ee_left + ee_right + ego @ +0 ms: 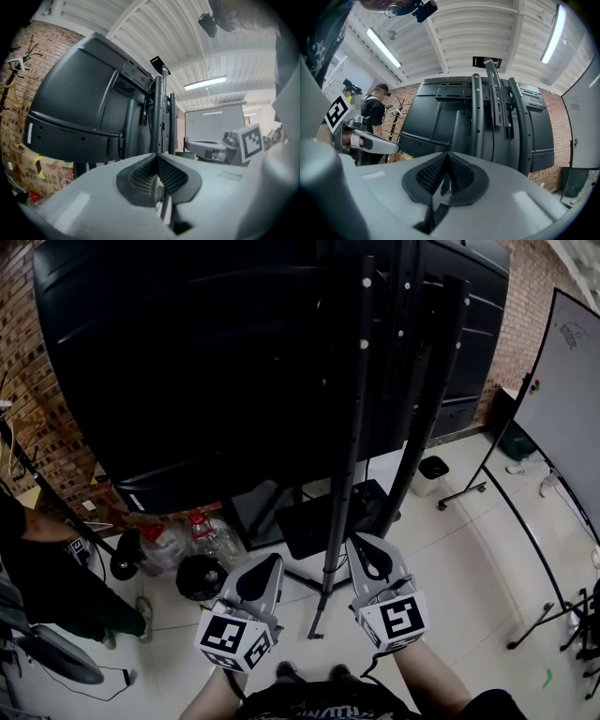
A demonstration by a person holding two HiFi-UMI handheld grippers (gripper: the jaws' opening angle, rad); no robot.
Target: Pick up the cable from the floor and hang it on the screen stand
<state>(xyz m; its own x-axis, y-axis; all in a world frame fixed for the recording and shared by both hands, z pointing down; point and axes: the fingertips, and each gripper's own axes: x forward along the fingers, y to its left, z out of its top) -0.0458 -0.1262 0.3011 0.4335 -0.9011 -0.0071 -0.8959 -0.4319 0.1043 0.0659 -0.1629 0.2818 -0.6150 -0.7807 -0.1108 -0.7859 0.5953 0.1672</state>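
Cable (111, 678), as best I can make it out, is the thin dark line lying on the pale floor (469, 568) at the near left, close to the feet of a bystander (42, 582); I cannot be sure that it is the right one. Neither tool touches it.

Left gripper (272, 563) and right gripper (364, 545) are held side by side, close to the person's body, both pointing away towards the screen stand (361, 427). A slanting pole of the stand comes down to the floor between them. Each gripper's own view shows its ribbed pads pressed together at the tips. On the right a dark strip shows in the slot below the pads, but I cannot tell what it is.

Beyond them the big black screen (187, 362) fills the far side, back towards us. Plastic bottles (211, 538) and a round black bin (200, 576) sit under it on the left. A whiteboard (562, 399) stands at the right, with brick wall (28, 381) behind.
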